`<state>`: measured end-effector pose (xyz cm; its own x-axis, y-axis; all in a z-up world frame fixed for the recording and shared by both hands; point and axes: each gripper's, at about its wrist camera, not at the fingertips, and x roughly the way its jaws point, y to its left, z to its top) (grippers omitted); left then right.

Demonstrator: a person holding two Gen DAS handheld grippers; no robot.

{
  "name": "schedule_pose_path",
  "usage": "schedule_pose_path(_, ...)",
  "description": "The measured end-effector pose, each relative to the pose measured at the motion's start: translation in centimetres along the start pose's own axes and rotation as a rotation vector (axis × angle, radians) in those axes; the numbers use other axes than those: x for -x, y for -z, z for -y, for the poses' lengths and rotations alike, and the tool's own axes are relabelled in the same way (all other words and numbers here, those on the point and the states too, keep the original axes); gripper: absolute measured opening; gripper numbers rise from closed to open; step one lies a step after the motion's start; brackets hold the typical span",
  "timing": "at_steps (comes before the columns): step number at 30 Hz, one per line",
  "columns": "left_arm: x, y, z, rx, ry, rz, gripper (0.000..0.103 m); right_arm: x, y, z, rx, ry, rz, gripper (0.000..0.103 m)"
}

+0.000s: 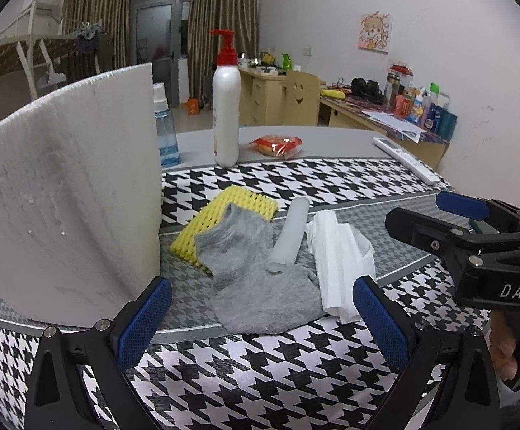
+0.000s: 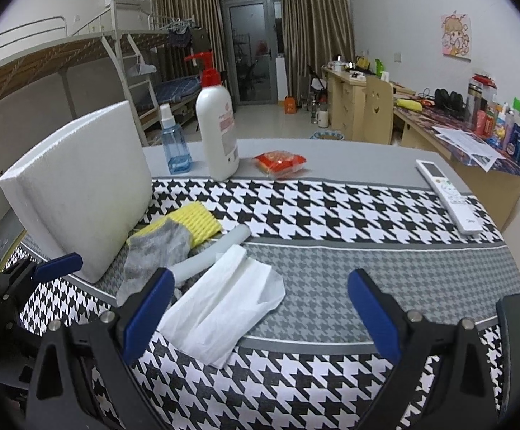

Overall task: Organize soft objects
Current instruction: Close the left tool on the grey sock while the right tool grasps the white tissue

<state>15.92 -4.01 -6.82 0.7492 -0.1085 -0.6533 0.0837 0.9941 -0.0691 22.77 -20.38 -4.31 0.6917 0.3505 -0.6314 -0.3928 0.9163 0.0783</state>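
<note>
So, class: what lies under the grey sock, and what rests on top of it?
Under the grey sock, the yellow foam net shows at its far side; how far it continues underneath is hidden. On top lies the pale foam tube, beside the white tissue.

Both grippers are just hovering low with nothing in them. The left gripper (image 1: 261,317) has its blue-padded fingers (image 1: 145,322) spread wide apart. Same deal with the right gripper (image 2: 260,317), jaws wide open, sitting off to the left one's right side.
</note>
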Motion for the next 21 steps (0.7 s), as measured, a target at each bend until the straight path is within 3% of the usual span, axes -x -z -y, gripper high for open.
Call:
schedule_pose_path(10, -0.8, 0.1, -0.2, 0.003, 0.000, -0.036, 0.096, -1.6, 0.0, -0.3, 0.011, -0.013, -0.037, 0.099)
schedule_pose_path(21, -2.0, 0.2, -0.5, 0.006, 0.002, -0.074, 0.091, -3.7, 0.2, -0.6, 0.002, -0.027, -0.118, 0.084)
